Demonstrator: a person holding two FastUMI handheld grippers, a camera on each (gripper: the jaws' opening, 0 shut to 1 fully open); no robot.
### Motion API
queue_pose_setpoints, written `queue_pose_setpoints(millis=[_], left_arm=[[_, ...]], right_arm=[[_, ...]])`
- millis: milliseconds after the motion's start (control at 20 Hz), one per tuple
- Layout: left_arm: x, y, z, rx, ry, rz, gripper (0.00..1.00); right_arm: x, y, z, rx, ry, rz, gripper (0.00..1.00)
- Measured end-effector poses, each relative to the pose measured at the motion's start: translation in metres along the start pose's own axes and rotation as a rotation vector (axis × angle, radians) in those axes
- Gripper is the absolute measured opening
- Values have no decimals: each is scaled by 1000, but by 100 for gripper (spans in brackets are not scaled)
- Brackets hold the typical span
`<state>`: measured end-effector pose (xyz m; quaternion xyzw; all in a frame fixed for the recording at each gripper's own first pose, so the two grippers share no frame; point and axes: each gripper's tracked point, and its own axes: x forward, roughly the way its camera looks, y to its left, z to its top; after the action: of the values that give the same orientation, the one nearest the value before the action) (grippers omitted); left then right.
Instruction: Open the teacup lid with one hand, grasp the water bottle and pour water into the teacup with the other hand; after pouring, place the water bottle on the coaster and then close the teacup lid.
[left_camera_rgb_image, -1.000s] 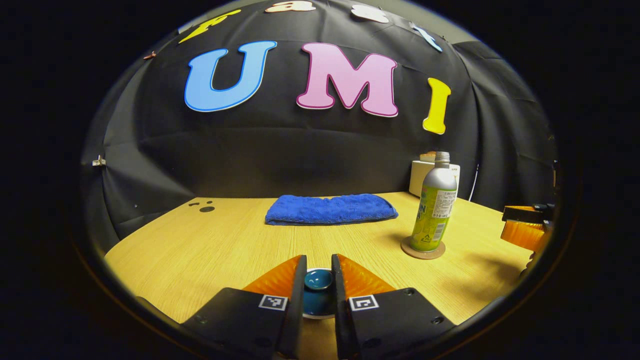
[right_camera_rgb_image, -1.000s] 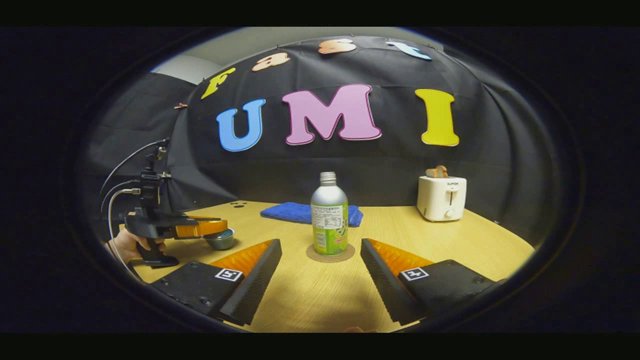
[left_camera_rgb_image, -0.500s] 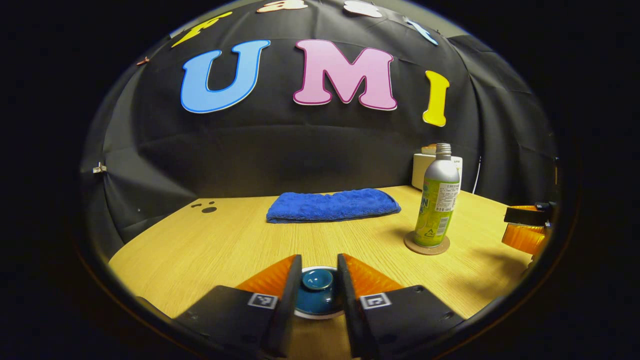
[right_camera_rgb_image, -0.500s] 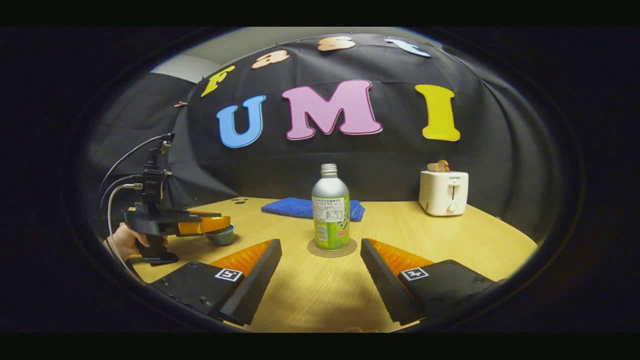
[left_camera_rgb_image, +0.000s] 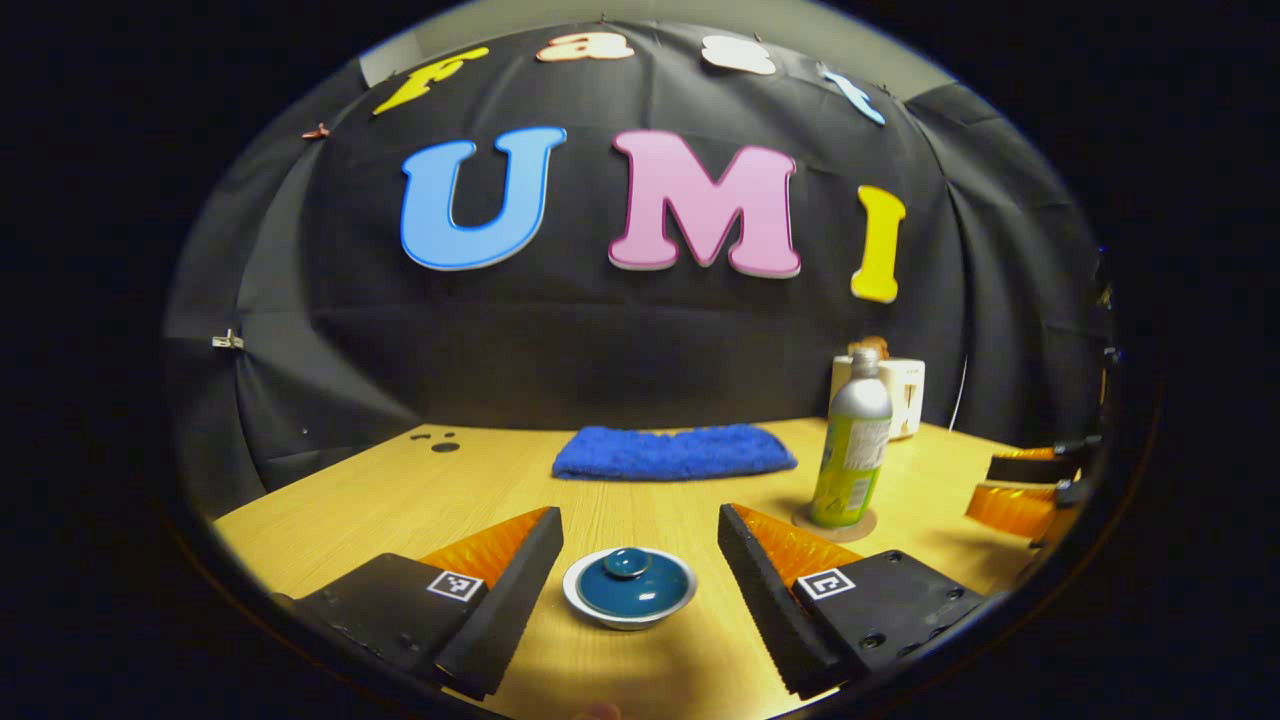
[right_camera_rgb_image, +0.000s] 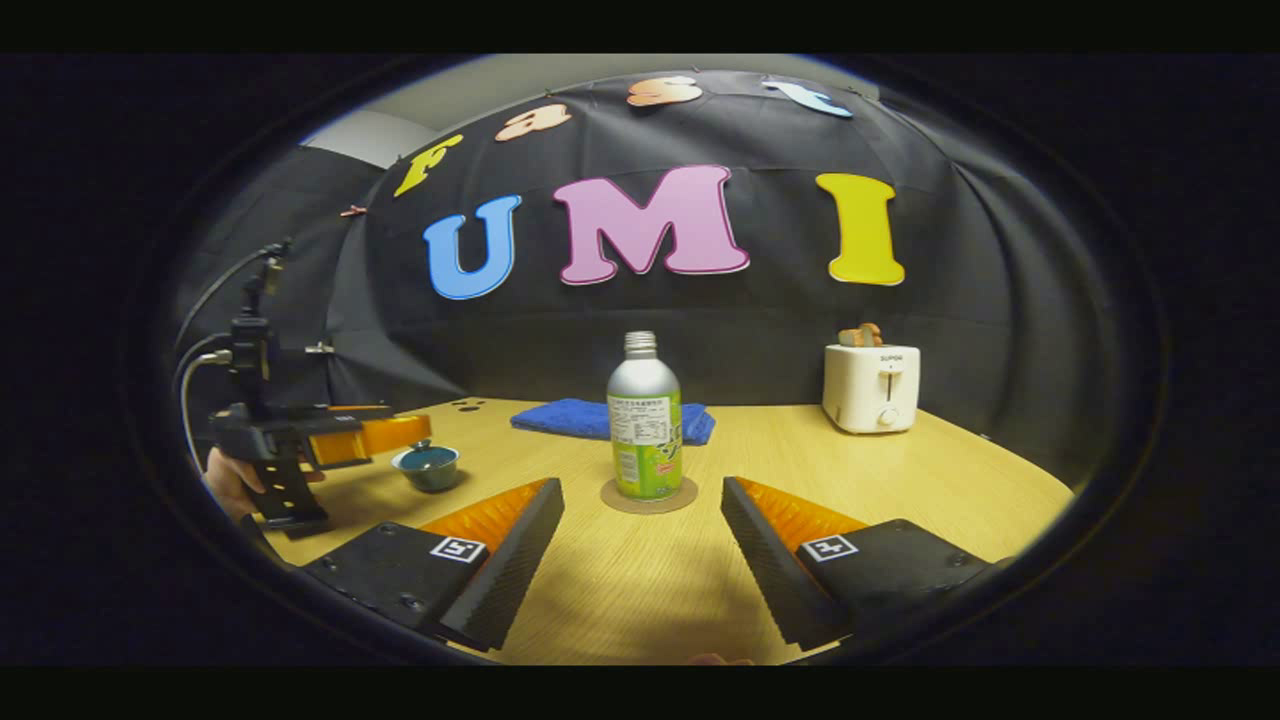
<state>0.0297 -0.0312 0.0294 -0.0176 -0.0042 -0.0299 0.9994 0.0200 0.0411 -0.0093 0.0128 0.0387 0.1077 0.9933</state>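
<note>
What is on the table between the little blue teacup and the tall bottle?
Nothing. In the right gripper view, only bare wooden table lies between the lidded teacup and the water bottle on its coaster.

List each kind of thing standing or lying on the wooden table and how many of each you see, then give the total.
Lidded teacup: 1
Water bottle: 1
Coaster: 1
Blue towel: 1
Toaster: 1
Total: 5
</note>
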Motion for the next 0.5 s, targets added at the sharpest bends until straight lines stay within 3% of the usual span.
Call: queue_pose_setpoints(millis=[150, 250, 500], left_arm=[[-21, -13, 20, -23, -136, -6, 98], [-24, -15, 20, -22, -163, -4, 98], [-13, -16, -15, -103, -48, -15, 98]], right_arm=[[0, -4, 2, 10, -15, -31, 98], [0, -9, 1, -24, -24, -58, 98], [-2, -8, 5, -45, -41, -74, 98]])
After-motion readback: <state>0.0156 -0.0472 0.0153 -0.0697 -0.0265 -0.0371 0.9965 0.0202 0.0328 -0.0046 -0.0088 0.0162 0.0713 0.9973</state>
